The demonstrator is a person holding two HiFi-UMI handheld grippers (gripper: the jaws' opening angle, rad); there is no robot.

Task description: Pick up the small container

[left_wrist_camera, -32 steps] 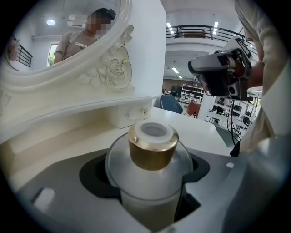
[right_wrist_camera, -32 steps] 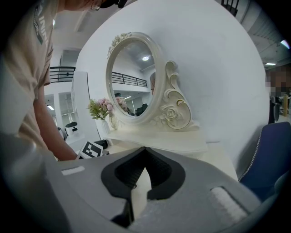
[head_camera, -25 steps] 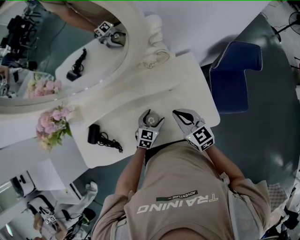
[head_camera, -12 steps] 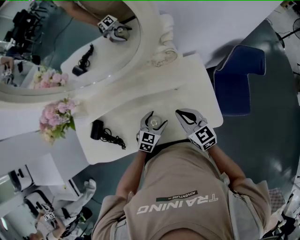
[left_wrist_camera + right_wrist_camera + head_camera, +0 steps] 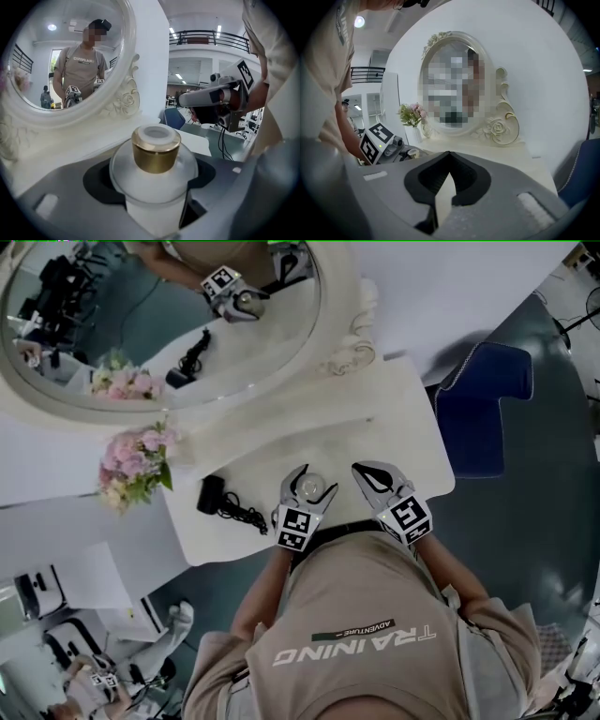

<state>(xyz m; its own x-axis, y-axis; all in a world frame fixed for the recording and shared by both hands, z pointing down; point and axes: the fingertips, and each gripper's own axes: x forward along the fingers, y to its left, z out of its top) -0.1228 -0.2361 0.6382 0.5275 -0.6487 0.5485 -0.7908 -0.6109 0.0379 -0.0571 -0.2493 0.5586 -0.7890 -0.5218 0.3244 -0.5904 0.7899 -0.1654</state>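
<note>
The small container (image 5: 311, 489) is a frosted glass jar with a gold cap (image 5: 156, 149). It sits near the front edge of the white dressing table (image 5: 375, 427). My left gripper (image 5: 316, 478) has its jaws around the jar, and the dark pads (image 5: 101, 176) press against its round sides. A little to the right, my right gripper (image 5: 361, 469) hovers over the table with its jaws together and nothing between them (image 5: 449, 154).
An oval mirror in an ornate white frame (image 5: 347, 324) stands at the back of the table. A pink flower bouquet (image 5: 136, 465) and a black device with a cable (image 5: 225, 504) lie to the left. A blue chair (image 5: 483, 399) stands to the right.
The head camera has turned, so the table and mirror sit further right in the picture. Both grippers keep their places, and the jar stays between the left jaws.
</note>
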